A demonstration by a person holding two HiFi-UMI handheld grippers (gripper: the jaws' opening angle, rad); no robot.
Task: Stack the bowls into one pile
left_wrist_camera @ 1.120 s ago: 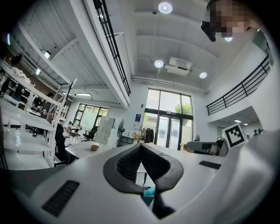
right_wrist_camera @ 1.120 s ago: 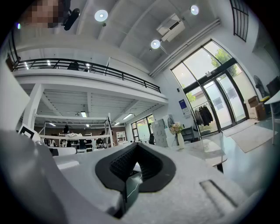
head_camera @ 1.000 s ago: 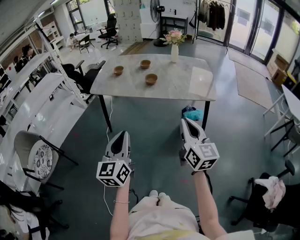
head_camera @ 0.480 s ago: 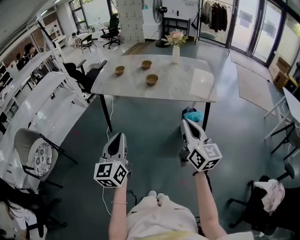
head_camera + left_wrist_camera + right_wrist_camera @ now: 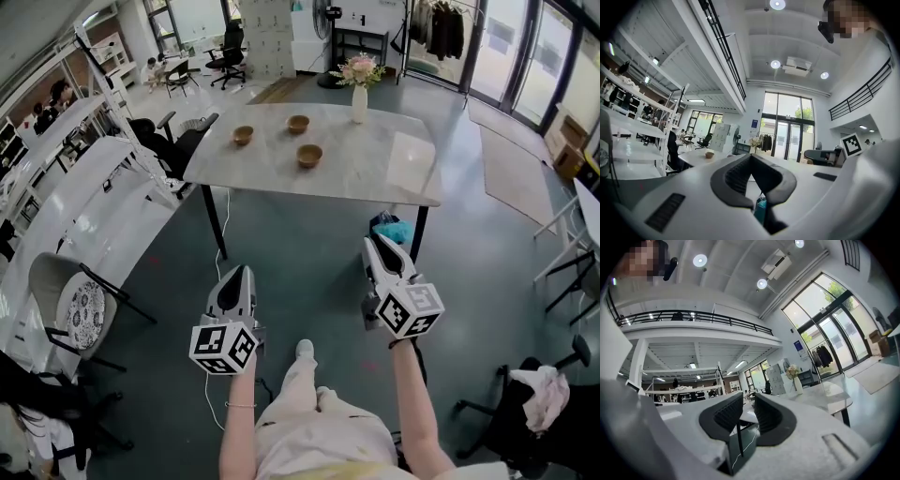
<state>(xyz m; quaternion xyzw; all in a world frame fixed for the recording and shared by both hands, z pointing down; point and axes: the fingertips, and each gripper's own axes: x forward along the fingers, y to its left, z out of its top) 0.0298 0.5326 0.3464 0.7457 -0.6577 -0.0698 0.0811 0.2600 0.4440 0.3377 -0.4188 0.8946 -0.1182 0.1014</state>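
Note:
Three brown bowls stand apart on the marble table (image 5: 375,159) ahead: one at the left (image 5: 243,135), one at the back (image 5: 298,124), one nearer (image 5: 309,156). Both grippers hang over the floor, well short of the table, and point towards it. My left gripper (image 5: 239,270) is shut and empty, its fingertips meeting (image 5: 751,157); one bowl (image 5: 709,154) shows far off beyond it. The jaws of my right gripper (image 5: 372,242) have just been opening, and a narrow gap with nothing in it shows between the pads (image 5: 748,401).
A white vase of flowers (image 5: 359,101) stands at the table's back edge. A blue bag (image 5: 389,228) lies by the table's right leg. White benches and a patterned chair (image 5: 80,314) line the left. A chair with cloth (image 5: 539,394) sits at the right.
One foot has stepped forward between the grippers, and the table sits slightly nearer in the head view. Both grippers keep about the same place in the picture.

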